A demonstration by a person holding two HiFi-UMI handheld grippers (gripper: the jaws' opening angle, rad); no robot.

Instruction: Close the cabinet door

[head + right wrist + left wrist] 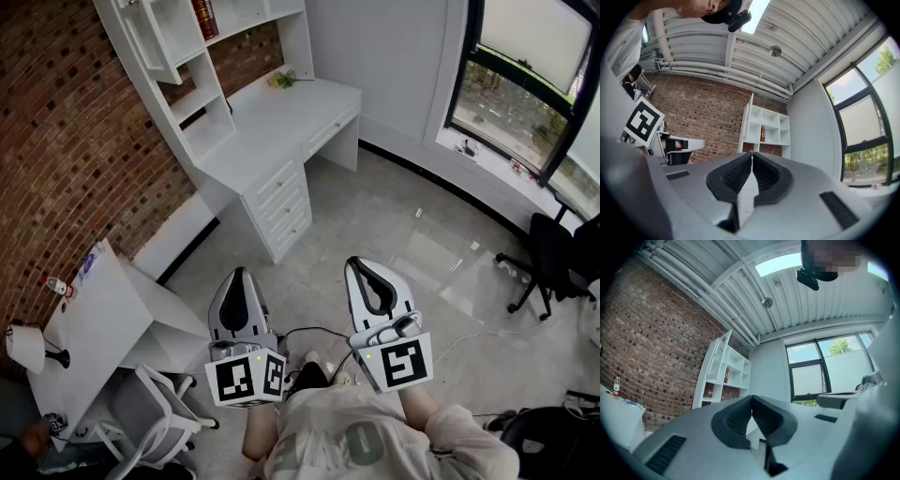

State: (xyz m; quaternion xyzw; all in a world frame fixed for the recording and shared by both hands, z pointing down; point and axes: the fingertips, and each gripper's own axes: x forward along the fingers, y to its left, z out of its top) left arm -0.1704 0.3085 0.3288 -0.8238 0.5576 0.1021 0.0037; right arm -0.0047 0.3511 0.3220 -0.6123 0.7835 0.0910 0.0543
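A white shelf unit stands against the brick wall, far ahead of me. Its upper cabinet door hangs open, swung out to the left. Both grippers are held close to my body, well short of the shelves. The left gripper is shut with nothing in it, and so is the right gripper. In the left gripper view the shut left gripper points toward the shelf unit and its open door. Beyond the shut right gripper, the right gripper view shows the shelf unit and the door edge-on.
A white desk with drawers joins the shelves, and a red book stands on an upper shelf. A small white table and a grey chair are at left. A black office chair sits by the window.
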